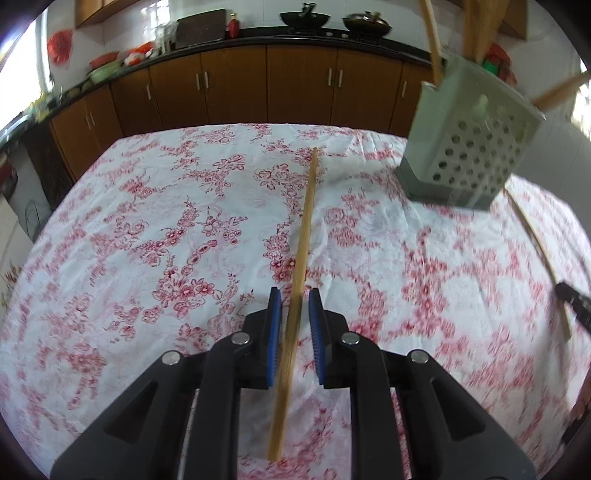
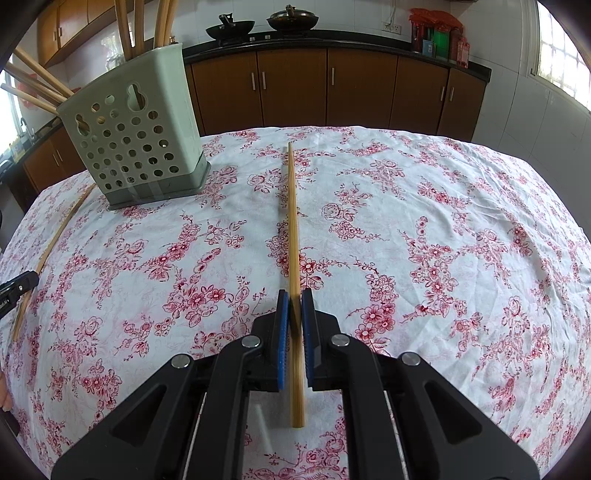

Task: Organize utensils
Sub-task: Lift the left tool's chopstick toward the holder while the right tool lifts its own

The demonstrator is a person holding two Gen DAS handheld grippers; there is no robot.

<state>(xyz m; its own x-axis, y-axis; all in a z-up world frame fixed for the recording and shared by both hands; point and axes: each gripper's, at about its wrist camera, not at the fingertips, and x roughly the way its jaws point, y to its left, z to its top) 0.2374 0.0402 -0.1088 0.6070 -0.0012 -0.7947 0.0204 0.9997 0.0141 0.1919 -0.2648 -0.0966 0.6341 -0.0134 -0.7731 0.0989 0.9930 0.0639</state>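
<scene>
My left gripper (image 1: 294, 295) is down at the floral tablecloth (image 1: 147, 229) with a wooden chopstick (image 1: 301, 236) running between its blue pads. Cloth shows on both sides of the stick, so the jaws stand narrowly open around it. My right gripper (image 2: 293, 297) is shut on a second chopstick (image 2: 293, 206), which points away over the cloth. A pale green perforated holder (image 1: 469, 147) (image 2: 136, 136) with several chopsticks in it stands between the two grippers. Each view catches the other gripper at its edge: the right gripper (image 1: 570, 299), the left gripper (image 2: 18, 286).
The table's far edge (image 2: 332, 129) faces brown kitchen cabinets (image 2: 295, 85) under a dark counter with two woks (image 2: 291, 18). The cloth is wrinkled. To the right of the right gripper lies bare cloth (image 2: 461, 240).
</scene>
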